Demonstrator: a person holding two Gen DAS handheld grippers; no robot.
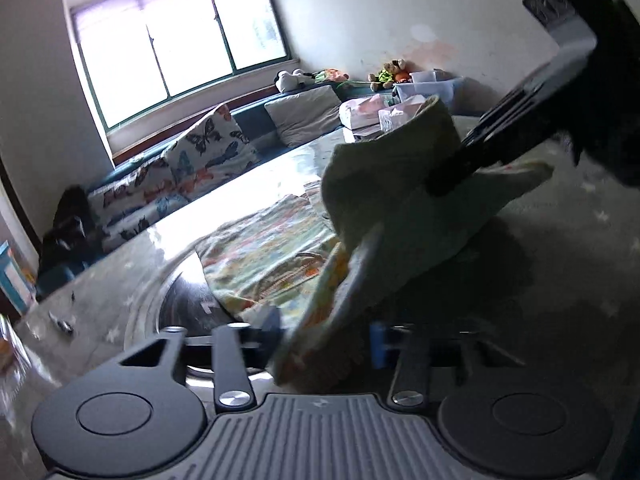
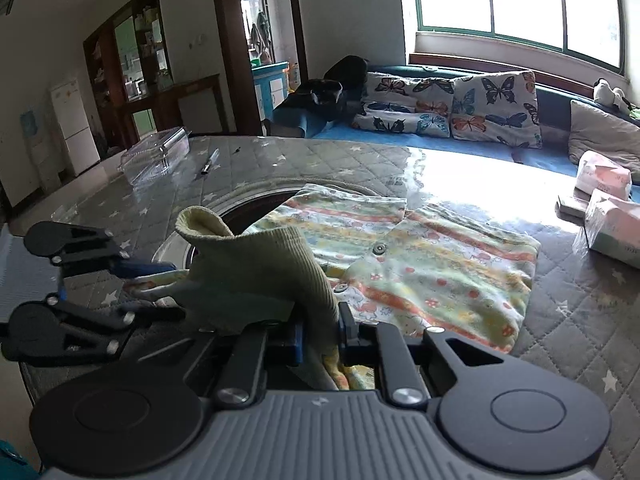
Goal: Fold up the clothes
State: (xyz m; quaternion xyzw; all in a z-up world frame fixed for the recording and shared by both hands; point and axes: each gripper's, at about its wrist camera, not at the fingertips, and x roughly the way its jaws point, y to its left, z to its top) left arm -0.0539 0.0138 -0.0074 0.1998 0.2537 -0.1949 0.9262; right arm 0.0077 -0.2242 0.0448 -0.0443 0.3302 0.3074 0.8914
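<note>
A child's printed top (image 2: 432, 272) with snap buttons lies on the grey quilted table cover (image 2: 580, 320). One sleeve, ending in a pale green ribbed cuff (image 2: 248, 264), is lifted off the table. My right gripper (image 2: 320, 340) is shut on the sleeve fabric just below the cuff. In the left wrist view it (image 1: 440, 184) comes in from the upper right, holding the cuff (image 1: 392, 184) up. My left gripper (image 1: 324, 336) has the printed sleeve fabric bunched tight between its blue fingers. The right wrist view shows it (image 2: 160, 290) at the left, pinching the sleeve's edge.
A round metal-rimmed recess (image 2: 248, 204) in the table lies partly under the top. Two tissue packs (image 2: 616, 228) sit at the right edge. A clear plastic box (image 2: 156, 156) and a pen (image 2: 210, 162) lie at the far left. Beyond the table, butterfly cushions (image 2: 496, 108) line a sofa.
</note>
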